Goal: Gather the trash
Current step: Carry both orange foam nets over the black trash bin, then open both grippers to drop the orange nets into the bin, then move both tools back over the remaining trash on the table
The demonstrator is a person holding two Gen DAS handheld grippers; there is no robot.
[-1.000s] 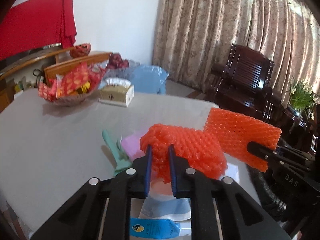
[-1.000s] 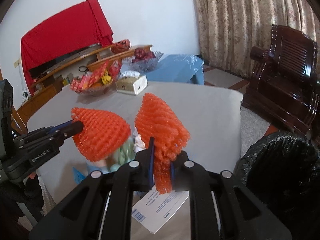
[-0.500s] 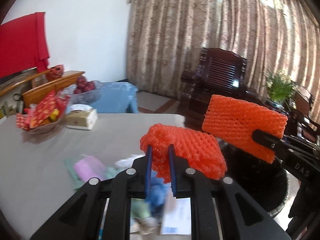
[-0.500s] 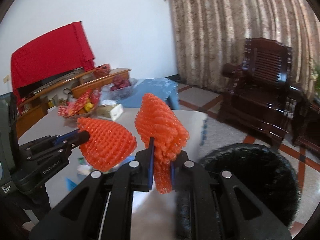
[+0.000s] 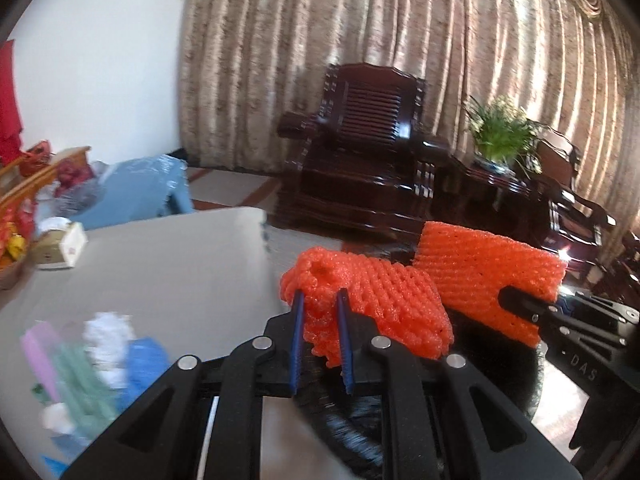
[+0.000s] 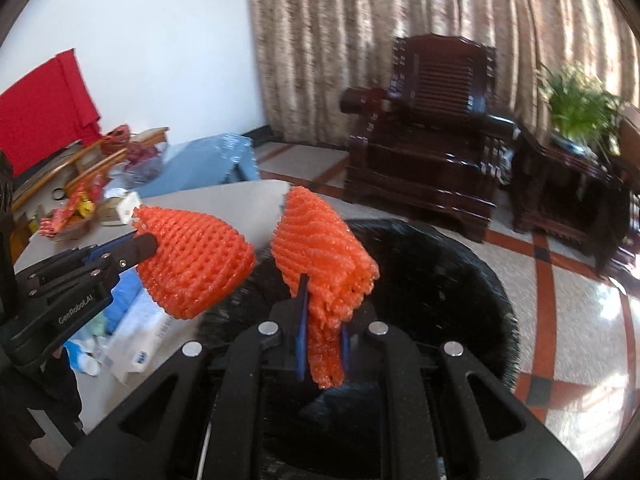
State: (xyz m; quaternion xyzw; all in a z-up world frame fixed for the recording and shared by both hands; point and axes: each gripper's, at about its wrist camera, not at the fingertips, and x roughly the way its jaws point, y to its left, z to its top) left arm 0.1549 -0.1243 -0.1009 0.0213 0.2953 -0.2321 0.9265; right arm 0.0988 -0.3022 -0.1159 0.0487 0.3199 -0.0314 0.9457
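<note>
My left gripper is shut on an orange foam fruit net, held at the grey table's right edge above the black trash bin. My right gripper is shut on a second orange foam net, held over the black bin. Each view shows the other gripper and its net: the right one's net in the left wrist view, the left one's net in the right wrist view. More trash lies on the table: blurred wrappers, and a white paper.
The grey table holds a tissue box and a snack basket at the far side. A dark wooden armchair, a side table with a plant and curtains stand beyond the bin. A blue stool stands behind the table.
Both grippers have swung to the right, off the table, carrying their orange nets from above the trash pile to above the black bin. Both stay shut.
</note>
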